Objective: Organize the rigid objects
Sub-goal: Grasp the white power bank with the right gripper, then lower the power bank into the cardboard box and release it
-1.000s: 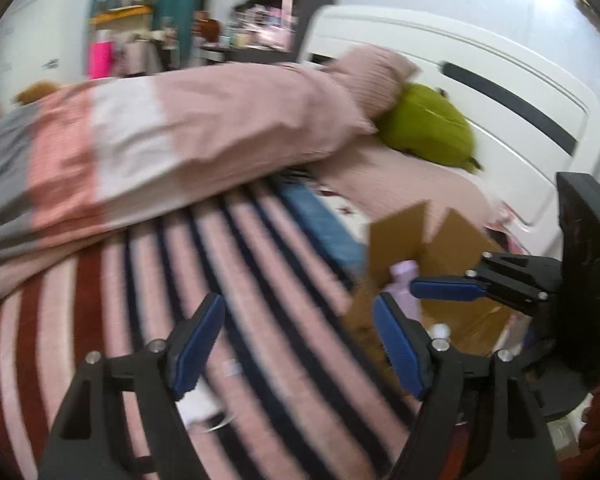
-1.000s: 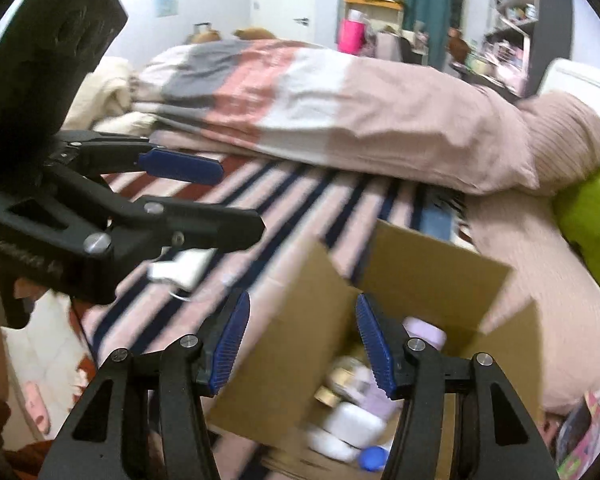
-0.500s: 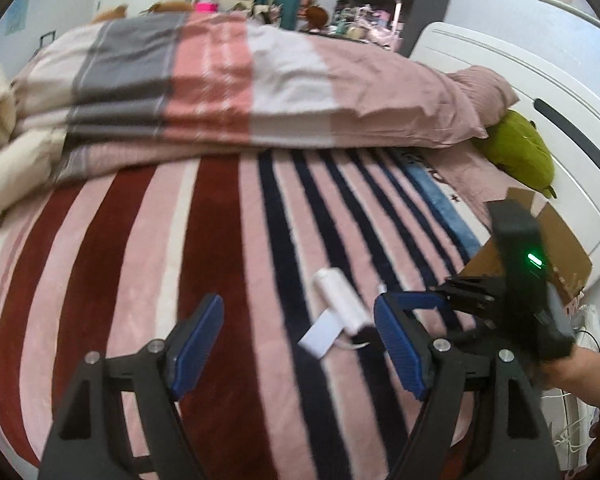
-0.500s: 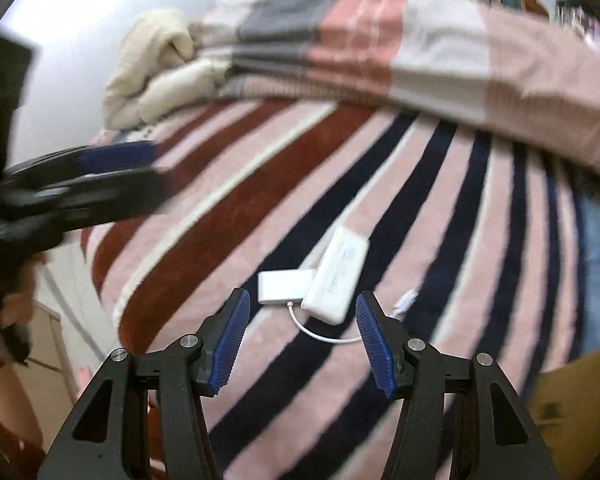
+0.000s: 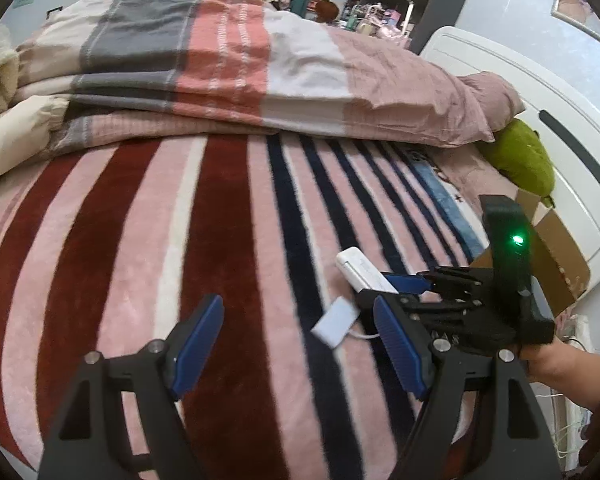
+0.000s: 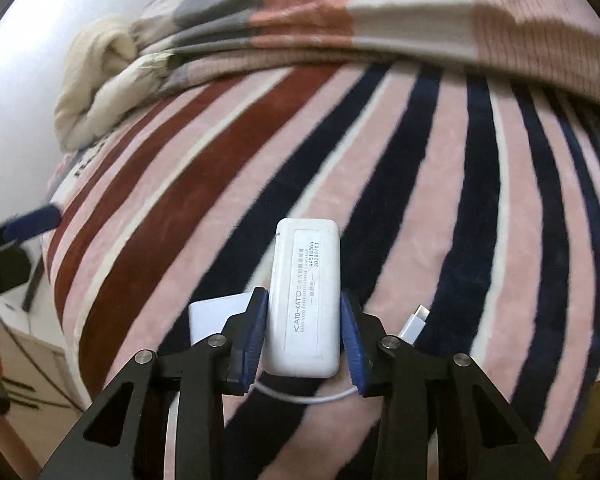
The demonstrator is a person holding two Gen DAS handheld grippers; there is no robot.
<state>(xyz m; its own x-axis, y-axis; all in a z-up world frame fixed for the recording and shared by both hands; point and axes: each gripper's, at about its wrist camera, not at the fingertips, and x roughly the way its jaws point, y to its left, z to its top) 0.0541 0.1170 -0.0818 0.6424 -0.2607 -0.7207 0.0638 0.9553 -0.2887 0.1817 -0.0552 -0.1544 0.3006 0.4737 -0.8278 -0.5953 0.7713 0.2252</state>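
Observation:
A white oblong case (image 6: pixel 304 300) with printed text lies on the striped blanket (image 6: pixel 380 160). My right gripper (image 6: pixel 303 297) straddles it, its jaws closing, and both blue pads touch its long sides. A small flat white block (image 6: pixel 216 316) lies beside the case, joined to a thin white cable (image 6: pixel 300 396) that ends in a silver plug (image 6: pixel 414 324). In the left wrist view, the case (image 5: pixel 360 272) and block (image 5: pixel 336 326) lie ahead to the right, with the right gripper (image 5: pixel 384 290) over them. My left gripper (image 5: pixel 298 308) hangs open above the blanket, holding nothing.
An open cardboard box (image 5: pixel 556 256) stands at the bed's right edge by the white headboard (image 5: pixel 540 92). A green plush toy (image 5: pixel 520 160) and a folded pink-grey duvet (image 5: pixel 220 68) lie at the back. A cream blanket (image 6: pixel 100 80) is bunched far left. A hand (image 5: pixel 560 364) holds the right gripper.
Both grippers swung away from the cardboard box to the striped blanket and sank. The right gripper came down over the white case and its jaws narrowed onto it. The left stayed open.

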